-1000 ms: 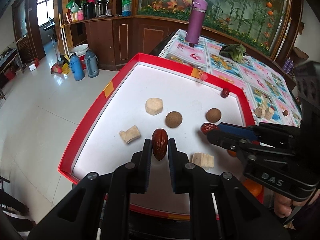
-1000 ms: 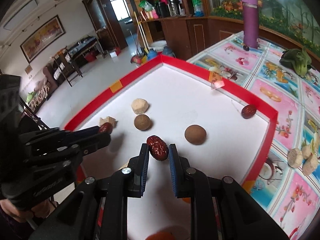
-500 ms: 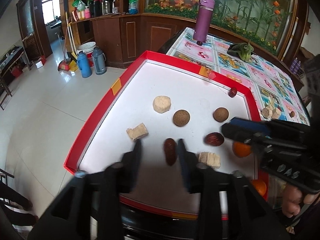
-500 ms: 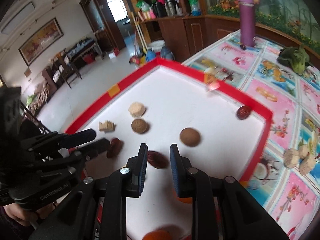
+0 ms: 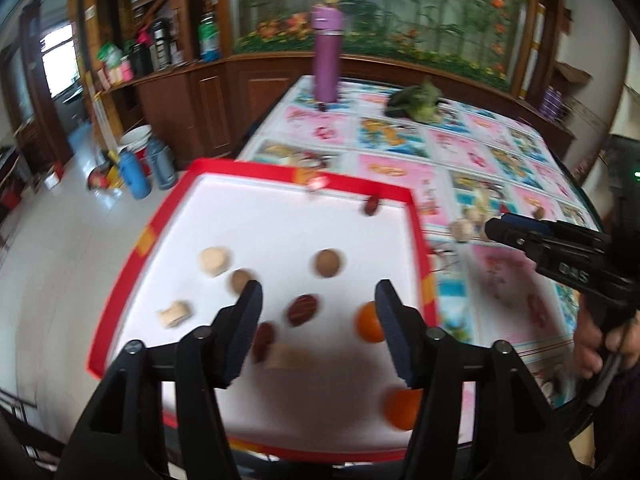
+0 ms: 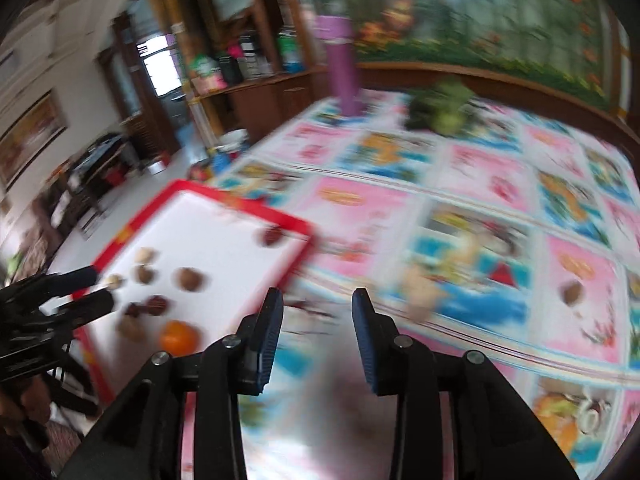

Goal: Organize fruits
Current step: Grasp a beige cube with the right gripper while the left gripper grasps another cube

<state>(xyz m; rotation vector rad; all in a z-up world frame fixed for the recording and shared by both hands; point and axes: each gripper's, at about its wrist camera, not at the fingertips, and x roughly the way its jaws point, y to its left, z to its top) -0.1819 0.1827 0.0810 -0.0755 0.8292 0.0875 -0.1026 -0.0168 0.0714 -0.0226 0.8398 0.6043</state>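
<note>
Room: wood cabinets and a flower mural stand behind a table with a cartoon-print cloth; both views are motion-blurred.
Tray: red-rimmed white tray at the table's near-left end.
Dates: two dates lie near each other on the near part of the tray; a third sits by the far rim.
Oranges: one orange near the right rim, another at the near-right corner.
Brown balls: two round brown fruits mid-tray.
Pale pieces: three beige chunks on the tray; more lie out on the cloth.
Left gripper: fingers spread wide, empty, above the near part of the tray.
Right gripper: fingers spread, empty, over the cloth just right of the tray.
Bottle: purple bottle upright at the table's far end.
Greens: leafy bunch on the cloth to the right of the bottle.
</note>
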